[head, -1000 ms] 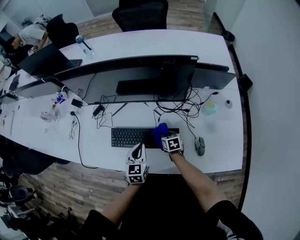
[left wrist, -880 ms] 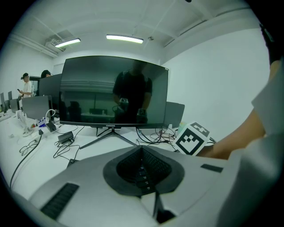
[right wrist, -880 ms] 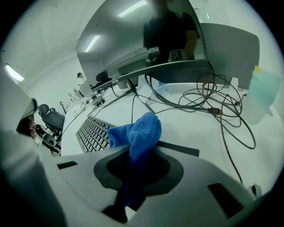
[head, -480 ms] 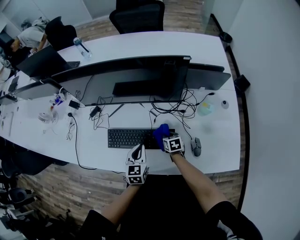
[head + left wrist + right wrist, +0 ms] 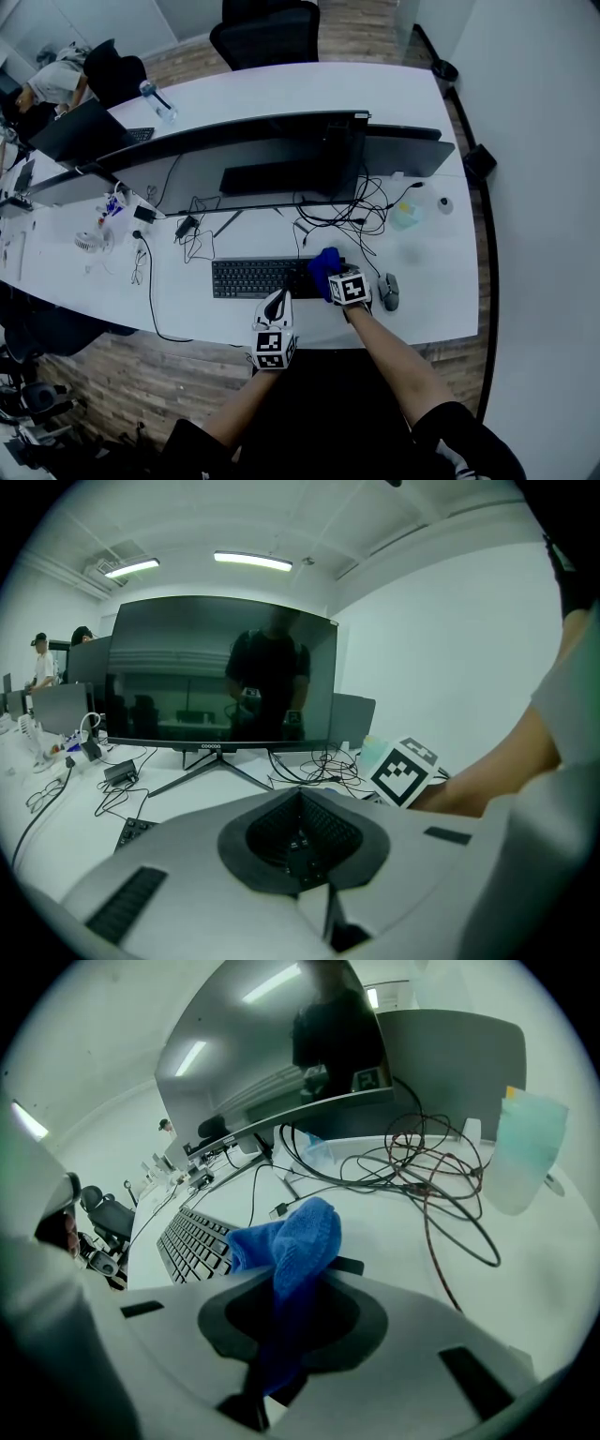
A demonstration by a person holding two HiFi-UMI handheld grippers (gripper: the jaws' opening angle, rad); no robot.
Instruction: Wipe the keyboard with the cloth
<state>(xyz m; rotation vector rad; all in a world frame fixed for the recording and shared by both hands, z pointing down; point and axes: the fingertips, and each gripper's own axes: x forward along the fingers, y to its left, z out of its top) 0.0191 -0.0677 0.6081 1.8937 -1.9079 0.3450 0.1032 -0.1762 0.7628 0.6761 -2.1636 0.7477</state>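
Observation:
A black keyboard [image 5: 253, 277] lies on the white desk [image 5: 187, 309] in front of the monitor. A blue cloth [image 5: 323, 265] rests on the keyboard's right end, and my right gripper [image 5: 332, 276] is shut on it. In the right gripper view the cloth [image 5: 292, 1241] bunches out between the jaws, with the keyboard [image 5: 195, 1241] just to its left. My left gripper [image 5: 278, 304] hovers at the desk's front edge below the keyboard. It is shut and holds nothing. In the left gripper view, the left gripper [image 5: 302, 844] points toward the monitor.
A mouse [image 5: 388, 292] sits right of the keyboard. A wide monitor [image 5: 291, 155] stands behind, with tangled cables [image 5: 347, 220] at its foot. A pale translucent container [image 5: 410, 216] is at back right. A small fan [image 5: 91, 240] and chargers lie to the left.
My right gripper has drawn the blue cloth a little rightward along the keyboard, toward its right end. The left gripper has stayed in place.

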